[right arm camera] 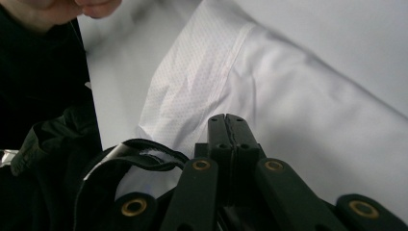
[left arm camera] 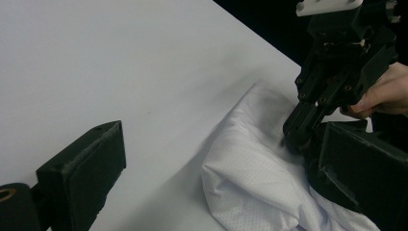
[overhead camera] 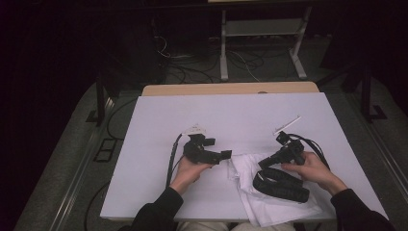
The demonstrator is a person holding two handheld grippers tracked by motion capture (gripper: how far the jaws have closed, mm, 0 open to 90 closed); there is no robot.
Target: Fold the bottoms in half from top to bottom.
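Nearest the table's front edge, a white cloth (overhead camera: 269, 202), rumpled, spread over the white table (overhead camera: 231, 115) and reaching almost to its rim. On the cloth, a black strap (overhead camera: 281, 185), looped and lying flat, toward the person's right side. Just above it, the right gripper (overhead camera: 263, 163), held in the right hand (overhead camera: 310, 168), angled down toward the cloth; jaws pressed tight together, nothing seen between them, tips at or just over the fabric beside the strap. In the right gripper view, the joined jaws against the cloth's perforated weave (right arm camera: 192, 91), with the strap's loop (right arm camera: 130, 154) curling just to their left. To the left of the cloth, the left gripper (overhead camera: 226, 155), gripped by the left hand (overhead camera: 190, 168), pointing across at the cloth's edge; jaws spread wide, holding nothing, cloth and table between the two pads in the left gripper view. Farther back, a thin white stick (overhead camera: 287, 124) lying alone on the bare tabletop. Beyond the table, a dim floor with cables (overhead camera: 192, 67).
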